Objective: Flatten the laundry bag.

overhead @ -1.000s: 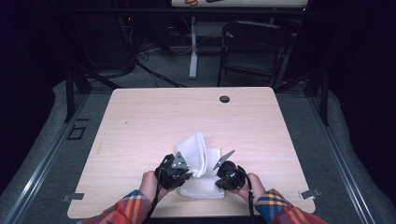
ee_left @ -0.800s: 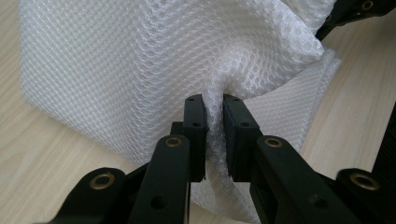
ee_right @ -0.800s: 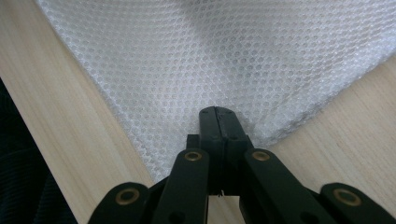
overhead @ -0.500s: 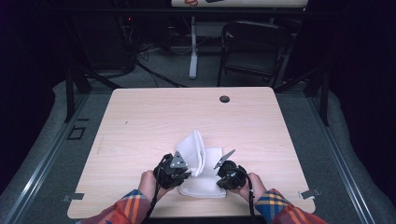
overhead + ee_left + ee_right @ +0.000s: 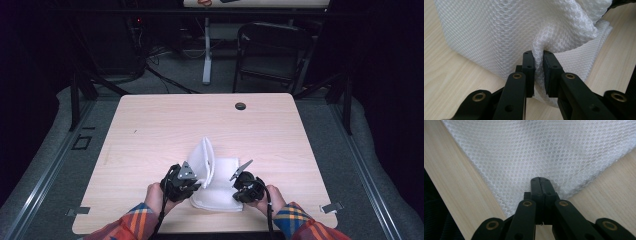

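Note:
A white mesh cloth (image 5: pixel 218 197) lies near the front edge of the wooden table (image 5: pixel 150 130), with one flap (image 5: pixel 205 157) raised upright. My left gripper (image 5: pixel 198 180) is at the flap's near left side. In the left gripper view it (image 5: pixel 539 58) is shut on a bunched fold of the cloth (image 5: pixel 499 32). My right gripper (image 5: pixel 234 193) is at the cloth's near right corner. In the right gripper view its jaws (image 5: pixel 539 180) are pressed together where the corner of the flat cloth (image 5: pixel 536 145) runs in between them.
A small black round cap (image 5: pixel 240 106) sits in the table top near its far edge. Beyond the table stand a dark chair (image 5: pixel 270 50) and a white desk leg (image 5: pixel 206 55) on grey carpet. Plaid sleeves enter from the bottom.

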The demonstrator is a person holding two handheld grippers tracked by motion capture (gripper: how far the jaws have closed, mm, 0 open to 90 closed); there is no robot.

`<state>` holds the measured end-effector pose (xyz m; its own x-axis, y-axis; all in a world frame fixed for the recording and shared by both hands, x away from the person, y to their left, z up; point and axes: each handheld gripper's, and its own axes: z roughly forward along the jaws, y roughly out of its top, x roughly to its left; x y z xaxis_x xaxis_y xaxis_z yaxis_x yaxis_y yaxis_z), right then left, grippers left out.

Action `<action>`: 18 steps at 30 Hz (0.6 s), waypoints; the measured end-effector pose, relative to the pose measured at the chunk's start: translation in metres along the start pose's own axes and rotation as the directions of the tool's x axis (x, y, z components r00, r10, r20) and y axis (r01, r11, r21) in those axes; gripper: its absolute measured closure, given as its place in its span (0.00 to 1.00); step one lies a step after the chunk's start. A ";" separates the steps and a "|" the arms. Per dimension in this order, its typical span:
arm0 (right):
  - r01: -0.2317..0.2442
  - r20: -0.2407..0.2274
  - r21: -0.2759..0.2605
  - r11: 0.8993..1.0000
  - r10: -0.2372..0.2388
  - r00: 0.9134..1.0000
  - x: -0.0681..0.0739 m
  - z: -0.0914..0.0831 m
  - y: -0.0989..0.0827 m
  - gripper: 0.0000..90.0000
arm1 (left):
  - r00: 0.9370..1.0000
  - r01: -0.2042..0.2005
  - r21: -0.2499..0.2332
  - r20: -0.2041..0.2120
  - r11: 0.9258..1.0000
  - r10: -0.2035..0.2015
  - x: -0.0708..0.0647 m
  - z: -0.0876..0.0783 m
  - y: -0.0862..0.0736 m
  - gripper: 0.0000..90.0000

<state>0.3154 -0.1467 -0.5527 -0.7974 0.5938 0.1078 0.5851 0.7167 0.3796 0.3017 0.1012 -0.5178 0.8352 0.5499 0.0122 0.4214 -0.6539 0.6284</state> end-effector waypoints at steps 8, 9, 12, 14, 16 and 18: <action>-0.007 0.006 0.001 1.000 0.007 1.000 -0.001 -0.001 -0.001 1.00 | 1.000 0.018 -0.004 -0.003 1.000 -0.018 0.004 -0.007 -0.008 0.90; -0.006 0.007 0.002 1.000 0.006 1.000 -0.002 -0.001 -0.001 1.00 | 1.000 0.025 -0.007 -0.003 1.000 -0.025 0.005 -0.008 -0.009 0.90; -0.003 0.012 0.006 1.000 0.003 1.000 -0.002 -0.001 -0.001 1.00 | 0.999 0.043 -0.010 0.005 0.999 -0.043 0.008 -0.011 -0.012 0.90; 0.000 0.015 0.009 1.000 0.000 1.000 -0.002 -0.001 -0.001 1.00 | 0.999 0.048 0.000 0.010 0.999 -0.048 0.009 -0.011 -0.014 0.90; -0.007 0.014 0.002 1.000 0.007 1.000 -0.002 -0.001 -0.001 1.00 | 0.999 0.050 0.004 0.017 0.999 -0.050 0.009 -0.010 -0.015 0.91; -0.004 0.016 0.007 1.000 0.004 1.000 -0.003 -0.001 -0.001 1.00 | 0.999 0.040 -0.001 0.015 0.999 -0.040 0.008 -0.010 -0.014 0.91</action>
<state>0.3165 -0.1497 -0.5522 -0.7927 0.6023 0.0947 0.5892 0.7170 0.3726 0.2988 0.1197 -0.5191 0.8232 0.5673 -0.0245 0.4537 -0.6312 0.6291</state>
